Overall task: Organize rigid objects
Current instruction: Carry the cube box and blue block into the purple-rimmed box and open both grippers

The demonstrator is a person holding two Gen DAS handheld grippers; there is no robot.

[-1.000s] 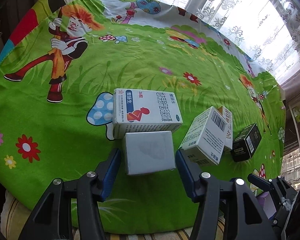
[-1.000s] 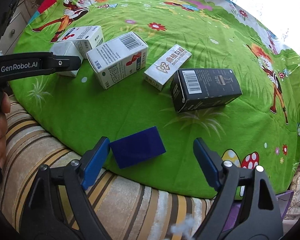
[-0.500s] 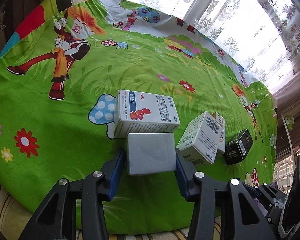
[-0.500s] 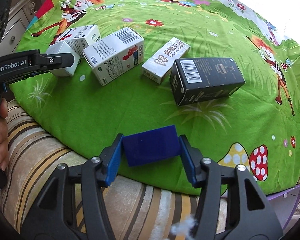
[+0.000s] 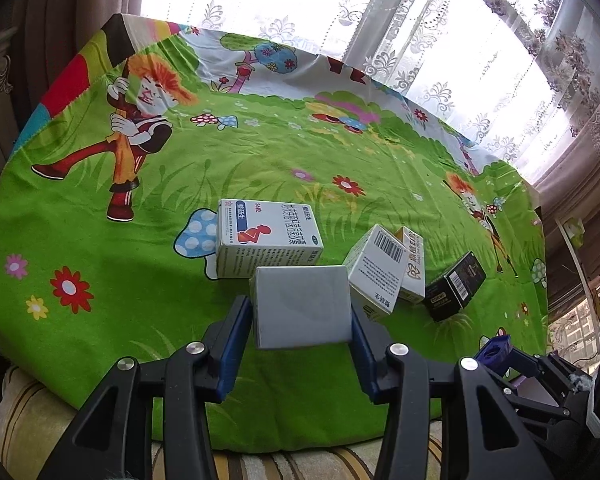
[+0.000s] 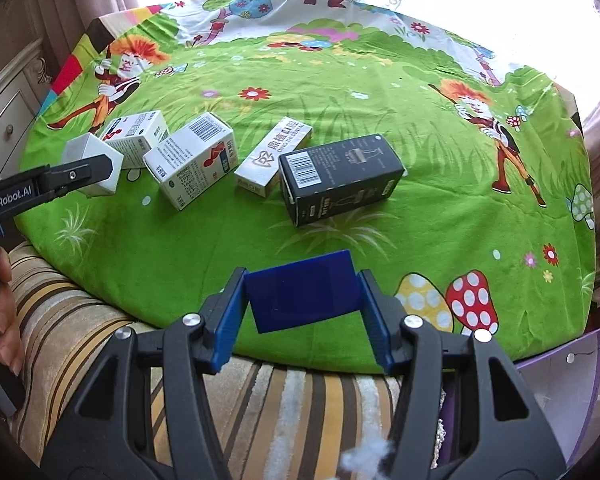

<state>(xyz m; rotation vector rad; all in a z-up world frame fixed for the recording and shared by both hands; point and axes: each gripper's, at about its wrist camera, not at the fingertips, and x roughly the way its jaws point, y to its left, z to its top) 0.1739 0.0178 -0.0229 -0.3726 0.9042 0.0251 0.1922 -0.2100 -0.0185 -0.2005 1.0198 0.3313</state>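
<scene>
Grey box (image 5: 302, 312) now clamped in left tool (image 5: 300, 332), blue box (image 6: 304, 296) in right tool (image 6: 304, 312), both lifted.

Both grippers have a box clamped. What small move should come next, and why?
Probably lift both a little higher. The left gripper pinches the grey box right against the white carton; the right gripper holds the blue box low over the tablecloth's edge.

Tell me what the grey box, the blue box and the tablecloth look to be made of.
Grey box: likely matte card, flat unprinted faces, crisp edges. Blue box: smooth, plain, maybe card or plastic; unclear. Tablecloth: printed fabric, soft wrinkles, fuzzy nap.
</scene>
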